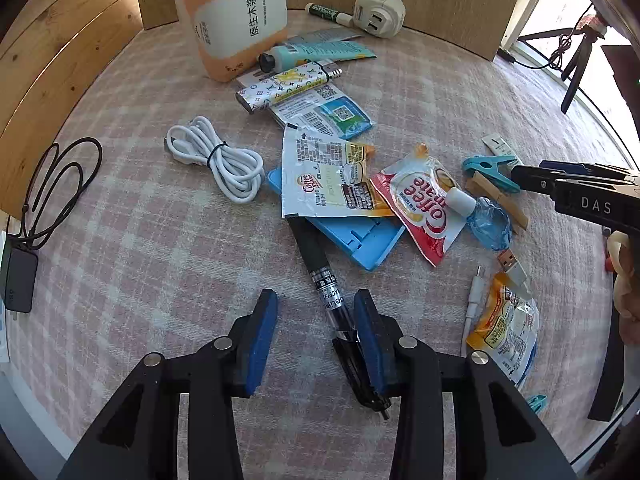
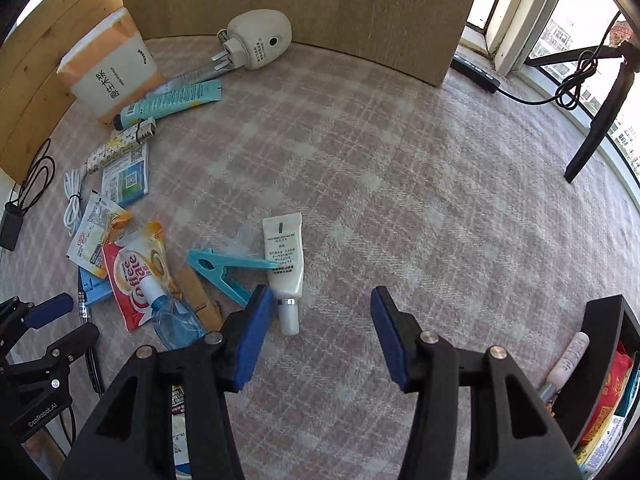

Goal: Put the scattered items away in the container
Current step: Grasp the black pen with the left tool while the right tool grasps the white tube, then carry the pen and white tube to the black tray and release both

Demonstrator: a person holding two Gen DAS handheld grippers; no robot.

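Observation:
Scattered items lie on a pink plaid cloth. My left gripper is open, low over a black pen that runs beside its right finger. Beyond the pen lie a white Coffee-mate sachet, a red Coffee-mate sachet and a blue flat case. My right gripper is open and empty, its left finger next to a white tube and a blue clothespin. The black container stands at the right and holds packets and a tube.
A tissue pack, a white plug adapter, a teal tube, a patterned lighter, a coiled white cable, a wooden clothespin, a USB cable and a yellow sachet lie around. Wooden boards wall the back and left.

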